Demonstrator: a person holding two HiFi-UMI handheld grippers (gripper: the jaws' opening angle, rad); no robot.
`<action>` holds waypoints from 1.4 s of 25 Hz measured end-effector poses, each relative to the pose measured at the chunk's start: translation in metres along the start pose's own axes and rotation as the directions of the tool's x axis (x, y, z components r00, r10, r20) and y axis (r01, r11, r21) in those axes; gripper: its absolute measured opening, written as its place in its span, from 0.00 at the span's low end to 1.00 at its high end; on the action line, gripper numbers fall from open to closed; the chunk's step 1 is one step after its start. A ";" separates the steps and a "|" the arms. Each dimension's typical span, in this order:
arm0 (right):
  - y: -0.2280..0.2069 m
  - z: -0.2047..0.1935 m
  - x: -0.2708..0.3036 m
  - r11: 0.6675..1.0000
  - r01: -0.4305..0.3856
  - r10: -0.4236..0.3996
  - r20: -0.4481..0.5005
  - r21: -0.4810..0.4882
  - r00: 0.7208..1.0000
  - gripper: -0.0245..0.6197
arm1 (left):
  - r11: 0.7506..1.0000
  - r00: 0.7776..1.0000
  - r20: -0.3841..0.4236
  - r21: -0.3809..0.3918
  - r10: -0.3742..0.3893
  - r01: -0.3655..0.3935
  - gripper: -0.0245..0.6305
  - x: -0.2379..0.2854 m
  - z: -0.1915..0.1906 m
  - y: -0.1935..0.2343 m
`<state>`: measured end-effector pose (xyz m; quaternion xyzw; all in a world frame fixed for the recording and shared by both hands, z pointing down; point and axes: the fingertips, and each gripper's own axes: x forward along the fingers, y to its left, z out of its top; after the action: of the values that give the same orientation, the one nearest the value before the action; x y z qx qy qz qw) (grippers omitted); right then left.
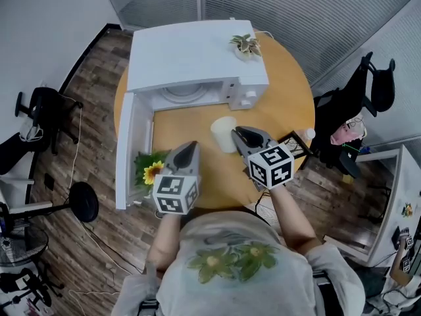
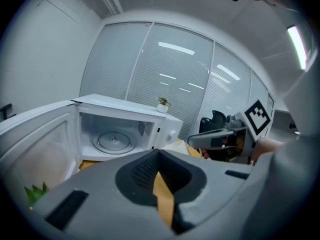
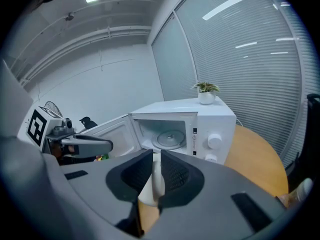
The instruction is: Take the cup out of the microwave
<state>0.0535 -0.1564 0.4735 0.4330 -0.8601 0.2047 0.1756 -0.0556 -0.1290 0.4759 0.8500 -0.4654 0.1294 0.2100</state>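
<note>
The right gripper [image 3: 156, 156] pinches the wall of the white cup [image 1: 222, 132] between nearly closed jaws. The left gripper [image 2: 159, 155] is clenched, holding nothing.

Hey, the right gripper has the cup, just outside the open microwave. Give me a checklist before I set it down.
1. Cup out of the microwave: ok, only the turntable is inside.
2. Right gripper closed on the cup's wall: ok.
3. Cup upright: ok.
4. Table bare around the cup: ok.
5. Cup's base touching the table: cannot tell.
6. Left gripper empty and apart from the cup: ok.
</note>
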 end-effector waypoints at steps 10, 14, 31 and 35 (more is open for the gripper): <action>-0.006 -0.054 0.000 0.998 0.028 -0.023 -0.095 0.048 0.995 0.13 | 0.999 0.998 -0.043 0.001 -0.035 0.035 0.04 0.004 -0.018 -0.011; -0.009 -0.077 0.002 0.997 0.042 -0.033 -0.145 0.062 0.989 0.13 | 0.999 0.997 -0.059 0.001 -0.050 0.051 0.04 0.007 -0.023 -0.014; -0.021 -0.137 0.004 0.994 0.088 -0.078 -0.157 0.057 0.984 0.13 | 0.994 0.987 -0.124 0.008 -0.104 0.106 0.04 0.020 -0.045 -0.035; -0.018 -0.141 -0.001 0.997 0.079 -0.078 -0.115 0.008 0.990 0.13 | 0.994 0.985 -0.134 0.008 -0.111 0.113 0.04 0.021 -0.049 -0.038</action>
<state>0.0862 -0.0940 0.5972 0.4550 -0.8296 0.2277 0.2298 -0.0136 -0.1034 0.5185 0.8659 -0.4009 0.1772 0.2410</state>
